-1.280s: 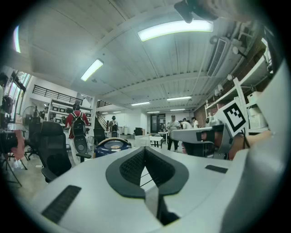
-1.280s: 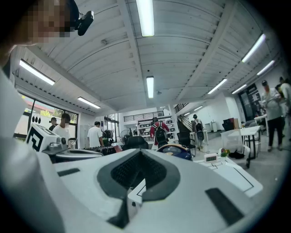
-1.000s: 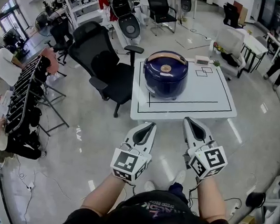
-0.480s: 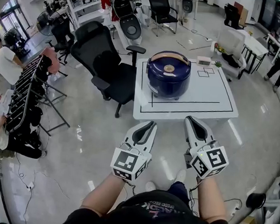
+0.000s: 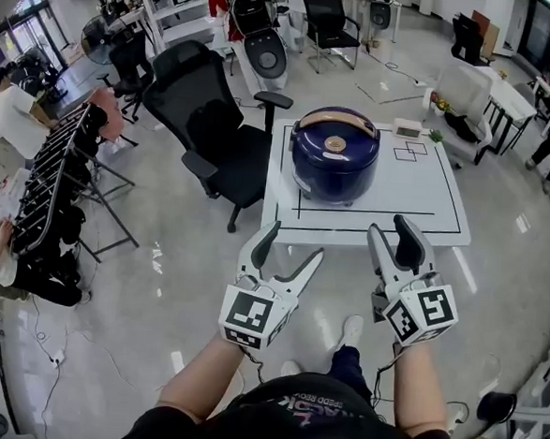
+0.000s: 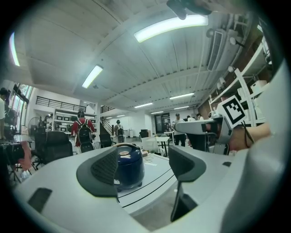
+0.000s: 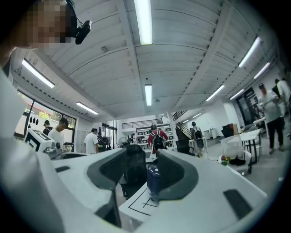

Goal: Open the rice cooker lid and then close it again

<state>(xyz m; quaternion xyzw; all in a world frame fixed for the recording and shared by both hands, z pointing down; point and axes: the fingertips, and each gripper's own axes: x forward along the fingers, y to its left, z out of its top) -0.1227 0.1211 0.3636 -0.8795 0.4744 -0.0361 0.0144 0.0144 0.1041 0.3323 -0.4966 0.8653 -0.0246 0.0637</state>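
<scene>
The dark blue rice cooker (image 5: pixel 334 160) stands on a white table (image 5: pixel 427 192) marked with black lines. Its lid is down, with a tan handle across the top. Both grippers hover in front of the table's near edge, short of the cooker and touching nothing. The jaws of my left gripper (image 5: pixel 295 242) are opening, with nothing between them. My right gripper (image 5: pixel 393 228) is opening too, equally empty. The left gripper view frames the cooker (image 6: pixel 129 166) far off between the spread jaws. In the right gripper view only a sliver of the cooker (image 7: pixel 152 178) shows past the right pad.
A black office chair (image 5: pixel 207 115) stands at the table's left corner. A small white device (image 5: pixel 408 129) lies on the table's far right. A dark rack (image 5: pixel 57 180) and people fill the left side. More chairs and tables stand behind.
Both grippers went from shut to spread wide. Both hands moved slightly forward toward the table, which now sits closer in the head view.
</scene>
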